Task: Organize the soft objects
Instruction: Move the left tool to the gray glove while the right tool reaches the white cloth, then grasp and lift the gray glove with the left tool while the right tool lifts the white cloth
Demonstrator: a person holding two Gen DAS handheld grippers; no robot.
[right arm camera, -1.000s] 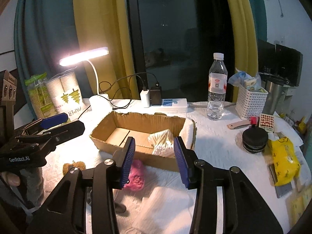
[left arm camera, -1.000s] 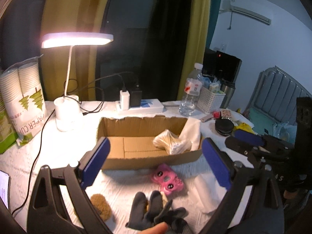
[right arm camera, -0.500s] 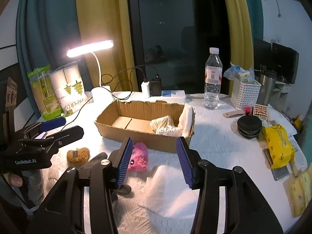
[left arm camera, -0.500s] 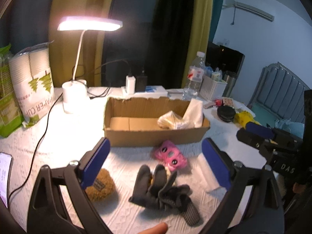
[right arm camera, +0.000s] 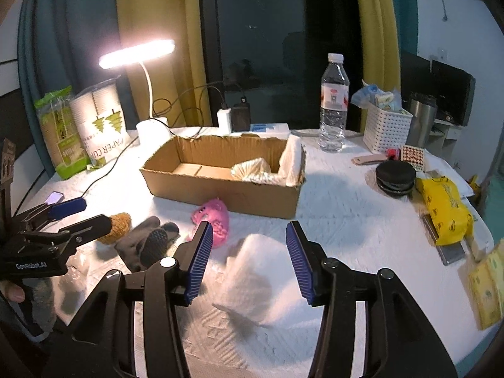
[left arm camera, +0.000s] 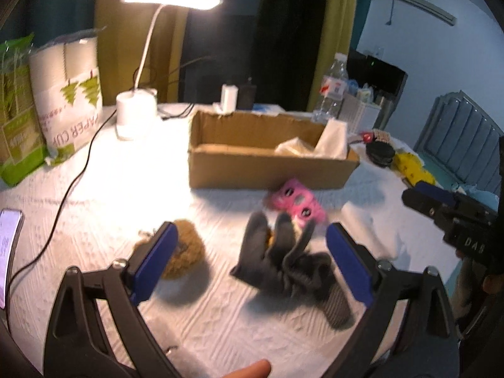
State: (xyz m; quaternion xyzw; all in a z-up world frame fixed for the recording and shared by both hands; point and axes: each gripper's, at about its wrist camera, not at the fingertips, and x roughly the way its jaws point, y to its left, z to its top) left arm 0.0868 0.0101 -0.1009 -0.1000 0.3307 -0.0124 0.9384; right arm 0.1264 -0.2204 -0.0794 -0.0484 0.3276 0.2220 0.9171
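Grey gloves (left arm camera: 285, 261), pink plush (left arm camera: 296, 203), brown cardboard box (right arm camera: 226, 189), blue-padded tool (right arm camera: 249, 260)

Matt corrugated cardboard box (right arm camera: 220, 186); knit grey gloves (left arm camera: 283, 258); embossed white tablecloth (right arm camera: 340, 201)

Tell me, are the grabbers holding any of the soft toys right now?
No, nothing is held. The left gripper is open above the grey glove, and the right gripper is open over the white cloth, touching neither.

gloves (left arm camera: 283, 261) before the box (left arm camera: 267, 170), plush toy (left arm camera: 297, 203) between them, scrubber (left arm camera: 182, 252) left of gloves
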